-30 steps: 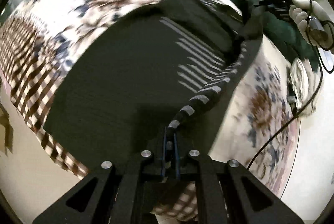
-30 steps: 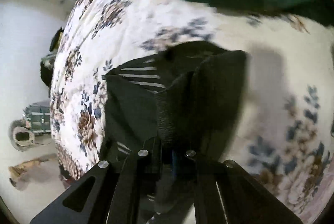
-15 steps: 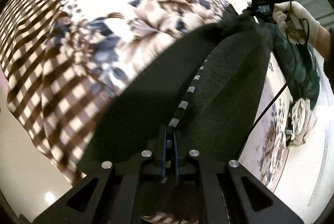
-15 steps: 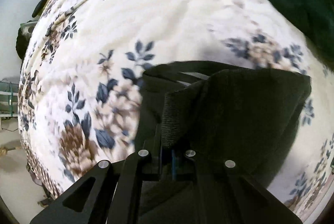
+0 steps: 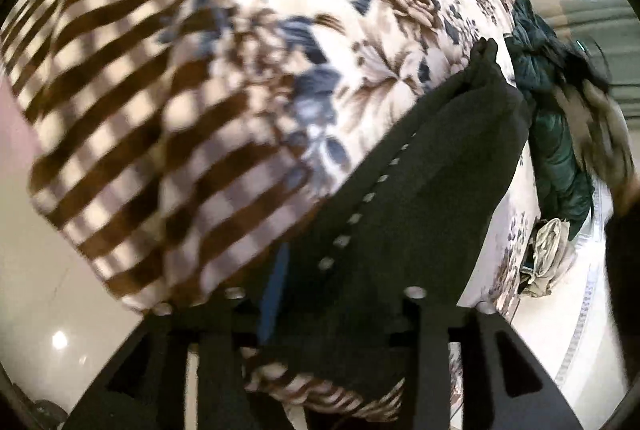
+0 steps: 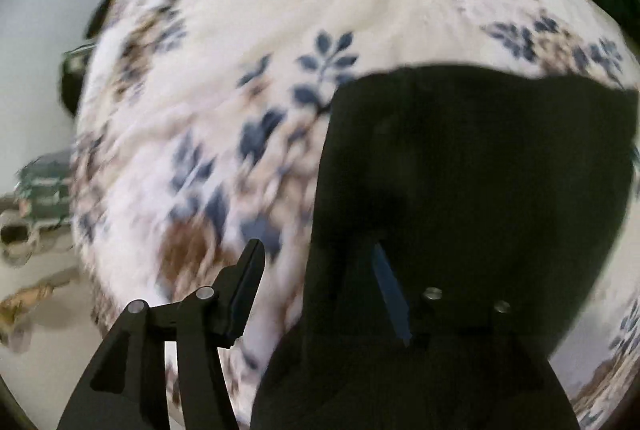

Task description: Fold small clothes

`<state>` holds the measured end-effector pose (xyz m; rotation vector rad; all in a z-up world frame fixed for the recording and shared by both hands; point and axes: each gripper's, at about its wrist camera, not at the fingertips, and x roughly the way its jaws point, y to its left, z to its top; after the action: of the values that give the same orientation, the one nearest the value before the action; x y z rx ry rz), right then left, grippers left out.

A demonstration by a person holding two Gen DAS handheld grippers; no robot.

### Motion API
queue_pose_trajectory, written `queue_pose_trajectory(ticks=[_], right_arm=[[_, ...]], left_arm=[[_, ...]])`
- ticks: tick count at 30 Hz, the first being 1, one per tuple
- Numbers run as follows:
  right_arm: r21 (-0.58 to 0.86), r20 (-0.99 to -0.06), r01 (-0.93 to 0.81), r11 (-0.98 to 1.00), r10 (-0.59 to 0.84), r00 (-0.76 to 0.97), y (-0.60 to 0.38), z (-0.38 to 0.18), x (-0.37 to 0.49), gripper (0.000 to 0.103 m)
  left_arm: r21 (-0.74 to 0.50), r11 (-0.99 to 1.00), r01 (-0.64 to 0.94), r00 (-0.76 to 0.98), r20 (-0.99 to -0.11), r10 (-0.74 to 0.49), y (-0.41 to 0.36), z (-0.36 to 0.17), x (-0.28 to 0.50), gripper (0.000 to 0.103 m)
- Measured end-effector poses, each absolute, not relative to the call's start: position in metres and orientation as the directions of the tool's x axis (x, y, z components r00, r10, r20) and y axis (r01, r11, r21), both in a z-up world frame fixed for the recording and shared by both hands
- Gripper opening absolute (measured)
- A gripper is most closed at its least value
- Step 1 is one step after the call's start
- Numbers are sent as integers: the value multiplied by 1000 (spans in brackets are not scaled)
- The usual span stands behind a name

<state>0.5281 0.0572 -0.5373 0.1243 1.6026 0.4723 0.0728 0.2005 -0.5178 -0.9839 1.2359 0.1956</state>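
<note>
A black garment (image 5: 432, 181) with a dotted white seam lies folded on the floral blanket (image 5: 280, 29). In the left wrist view my left gripper (image 5: 324, 294) is open, its fingers spread, with the garment's near edge lying over the gap between them. In the right wrist view the same black garment (image 6: 480, 169) lies flat on the blanket (image 6: 280, 9). My right gripper (image 6: 320, 270) is open; the left finger (image 6: 248, 278) stands over bare blanket and the right finger is over the cloth.
A dark green jacket (image 5: 556, 133) lies at the far right of the bed. A pale bundled cloth (image 5: 548, 254) sits near the bed's right edge. The blanket's brown checked border (image 5: 120, 149) hangs over the left edge above a pale floor (image 5: 48, 310).
Both grippers were shut on the black garment and held it up; now both have opened and the garment lies folded on the blanket.
</note>
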Motion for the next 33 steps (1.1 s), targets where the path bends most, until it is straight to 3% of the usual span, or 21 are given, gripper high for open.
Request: queue_pose_trajectory(ticks=[7,12,14,15,17,20,22,27,30,31,32,33], right_arm=[[367,-921,-126,921,341,-187,-32,-547,355,59],[329,-908,64,942,334,-251,-91,-591,241,59],[338,-890,140,931,364,-274,-106,-605,201,59],[343,-884,170,924,378,-276,-112,-609,186,59],[364,-869,233,902,419,-264,-120,-618,162,57],[369,-886,229,901,416,-206,-125,-621,138,14],[365,-901,211,907,401,-164,-125,-614,130,7],[343,-915,157,926,367,-166,-127,-609,130,6],[370,-889,195,908,407,-211,-122,-610,141,11],[389,-878,207,898,429,-213,-124,-606,145,15],[408,-875,206,889,445,-190,-127,-597,151,29],[418,-880,198,887,449,-154,-131,-586,157,43]], left_arm=[[-481,735,-478,299,-876,-379,163,-512,101,41],[-360,824,-437,174,-933,-316,131,-549,120,38],[-335,837,-432,194,-941,-277,130,-548,119,20],[-309,853,-420,203,-948,-244,129,-545,118,2],[-280,869,-407,213,-955,-207,129,-539,115,2],[-248,884,-396,221,-960,-170,128,-529,111,2],[-223,895,-387,227,-964,-142,128,-519,109,2],[-214,886,-412,144,-975,-168,144,-549,108,2],[-215,886,-410,127,-976,-178,150,-534,114,4],[-228,886,-405,142,-972,-186,152,-524,117,5],[-238,885,-399,169,-968,-184,155,-507,123,9],[-256,883,-393,200,-961,-189,161,-494,130,20]])
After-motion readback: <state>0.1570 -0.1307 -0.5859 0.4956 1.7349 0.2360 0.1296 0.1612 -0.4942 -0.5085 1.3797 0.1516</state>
